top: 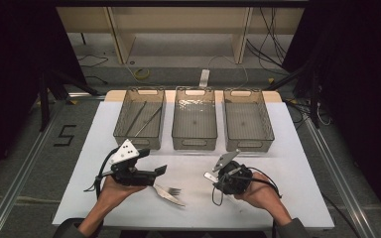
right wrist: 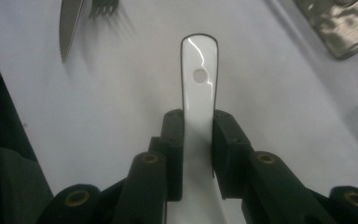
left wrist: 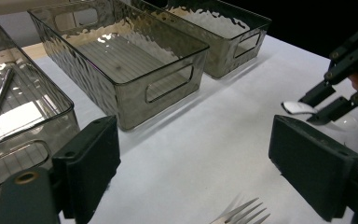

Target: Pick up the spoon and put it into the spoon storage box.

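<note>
On the left of the white table [top: 104, 208], the left bin [top: 139, 118] is seen to hold two thin metal rods [top: 144, 119]; the middle bin [top: 194, 119] and the right bin [top: 248, 120] appear to hold nothing. The three bins are set side by side along the far half of the table.

The left gripper [top: 161, 170] is held low over the near left part of the table, its jaws standing wide apart with nothing between them. Just beside it, toward the middle, a fork [top: 171, 190] and a knife [top: 171, 197] are laid on the table. In the left gripper view the fork's tines [left wrist: 242, 213] are seen just below and between the jaws.

Further right, the right gripper [top: 211, 176] is clamped on a white spoon [right wrist: 199, 98]. The spoon is gripped across its handle, with the holed handle end projecting forward past the pads and the bowl end hidden back between the jaws. Its long axis is thus run along the gripper's own line. The spoon is carried above the table, not resting on it.

The coming move is judged to turn on this: the bins lie beyond the right gripper, toward the far edge, and the middle and right bins are the nearer to it. The fork and knife are nearer to the left hand.
</note>
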{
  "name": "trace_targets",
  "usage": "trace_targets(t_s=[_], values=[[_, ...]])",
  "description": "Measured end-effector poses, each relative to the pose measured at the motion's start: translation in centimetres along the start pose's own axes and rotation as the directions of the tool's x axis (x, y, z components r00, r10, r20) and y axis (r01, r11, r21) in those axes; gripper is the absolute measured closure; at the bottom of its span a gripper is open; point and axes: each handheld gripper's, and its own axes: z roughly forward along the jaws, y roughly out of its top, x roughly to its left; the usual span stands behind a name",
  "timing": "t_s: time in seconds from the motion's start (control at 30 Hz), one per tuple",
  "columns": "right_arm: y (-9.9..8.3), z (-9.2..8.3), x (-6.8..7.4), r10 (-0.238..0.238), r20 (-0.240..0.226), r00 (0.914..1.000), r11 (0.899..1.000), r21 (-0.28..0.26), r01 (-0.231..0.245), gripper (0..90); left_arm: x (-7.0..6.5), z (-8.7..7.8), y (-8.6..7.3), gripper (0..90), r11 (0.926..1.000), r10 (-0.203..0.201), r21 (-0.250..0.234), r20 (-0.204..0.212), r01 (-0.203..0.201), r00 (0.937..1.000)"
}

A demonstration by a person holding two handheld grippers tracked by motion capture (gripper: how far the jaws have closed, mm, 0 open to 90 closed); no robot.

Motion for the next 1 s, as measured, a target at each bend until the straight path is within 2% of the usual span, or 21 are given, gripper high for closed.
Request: trace_targets(t_s=[0.23, 0.4, 0.57, 0.77, 1.0], values=[[1.1, -1.4, -1.8, 0.021, 0.020, 0.9996, 0.996, -0.082, -0.019, 76.3, 0.1, 0.0, -0.1, 15.7, 1.0000, -0.004, 0.002, -0.007, 0.004, 1.0000], [2.6, -1.8, -3.4, 0.029, 0.039, 0.9988, 0.993, -0.117, -0.024, 76.3, 0.2, 0.0, -0.1, 15.7, 1.0000, -0.005, 0.001, -0.011, 0.005, 0.9999], [4.6, -2.8, -5.0, 0.055, 0.052, 0.9971, 0.983, -0.180, -0.045, 76.3, 0.2, 0.0, -0.1, 15.7, 0.9999, -0.011, -0.006, -0.009, 0.011, 0.9999], [6.4, -3.4, -6.5, 0.093, 0.068, 0.9934, 0.976, -0.206, -0.077, 76.3, 0.2, -0.1, -0.1, 15.7, 0.9999, -0.010, -0.012, -0.010, 0.010, 0.9999], [8.5, -3.3, -7.8, 0.109, 0.079, 0.9909, 0.968, -0.234, -0.087, 76.3, 0.3, -0.2, -0.1, 15.6, 0.9997, -0.013, -0.022, -0.006, 0.013, 0.9999]])
